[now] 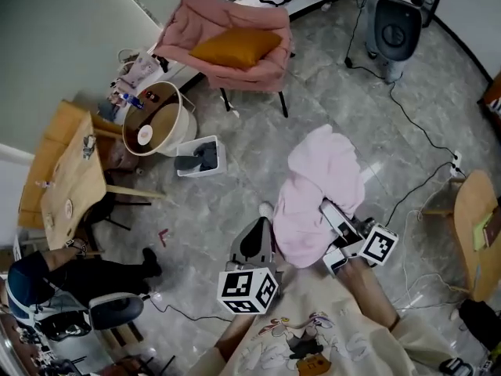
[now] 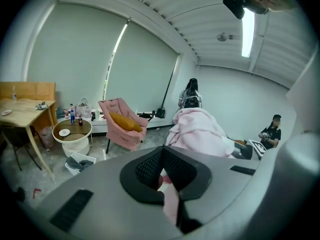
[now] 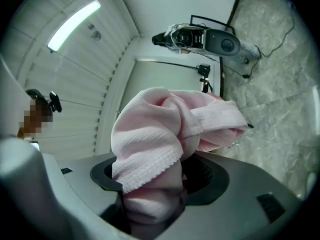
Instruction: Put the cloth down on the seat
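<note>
Cloth [image 1: 321, 186]: pink, bunched, slung btwn both grippers.
L gripper [image 2: 161, 180]: jaws near-closed, pinching thin edge.
R gripper [image 3: 152, 184]: jaws wide, clamped on thick wad.
Chair [image 1: 270, 73]: well apart from cloth.

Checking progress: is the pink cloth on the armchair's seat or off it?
Off it. The cloth hangs bunched between the left gripper and right gripper over the floor; the armchair holds only a cushion.

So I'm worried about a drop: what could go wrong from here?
The left gripper pinches only a thin edge of the pink cloth, so that side might slip free. The orange cushion covers much of the armchair seat, so the cloth may land on it instead.
</note>
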{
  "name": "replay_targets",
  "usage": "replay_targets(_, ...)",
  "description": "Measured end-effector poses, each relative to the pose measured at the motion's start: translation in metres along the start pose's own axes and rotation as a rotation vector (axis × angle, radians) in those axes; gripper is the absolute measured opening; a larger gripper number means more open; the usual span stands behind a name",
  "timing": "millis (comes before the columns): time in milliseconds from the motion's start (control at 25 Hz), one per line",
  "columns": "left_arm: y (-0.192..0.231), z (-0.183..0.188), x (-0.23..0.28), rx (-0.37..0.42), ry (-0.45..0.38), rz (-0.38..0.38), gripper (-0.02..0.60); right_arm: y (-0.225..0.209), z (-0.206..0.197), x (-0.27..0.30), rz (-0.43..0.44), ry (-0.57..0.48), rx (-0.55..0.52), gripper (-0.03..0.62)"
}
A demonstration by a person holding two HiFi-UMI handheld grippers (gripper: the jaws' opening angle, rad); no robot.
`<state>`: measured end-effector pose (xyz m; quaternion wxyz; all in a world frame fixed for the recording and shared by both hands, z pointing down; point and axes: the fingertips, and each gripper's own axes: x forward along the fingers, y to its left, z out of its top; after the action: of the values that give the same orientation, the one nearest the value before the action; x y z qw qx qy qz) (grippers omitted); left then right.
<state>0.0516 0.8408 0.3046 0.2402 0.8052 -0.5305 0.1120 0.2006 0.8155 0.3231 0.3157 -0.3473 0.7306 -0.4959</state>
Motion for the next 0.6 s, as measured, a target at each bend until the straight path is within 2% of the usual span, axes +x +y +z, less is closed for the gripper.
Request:
replay_targets(160,-0.004,-0.001,0.012,-0.008,0.024,-0.044,0.005,-0.017,-0.01,0.022,-0.109,0.069,-0.124,0.321)
replay_targets(320,0.011,0.006,0.034,-0.046,0.047,-0.063,0.005,-0.031,-0.01,0.044,-0.198,0.073,-0.18,0.322)
replay_targets(600,0.053,0.038,0.083,-0.061,0.064,-0.113,0.005,-0.037,-0.001,0.106,-0.258,0.088,-0.262,0.322)
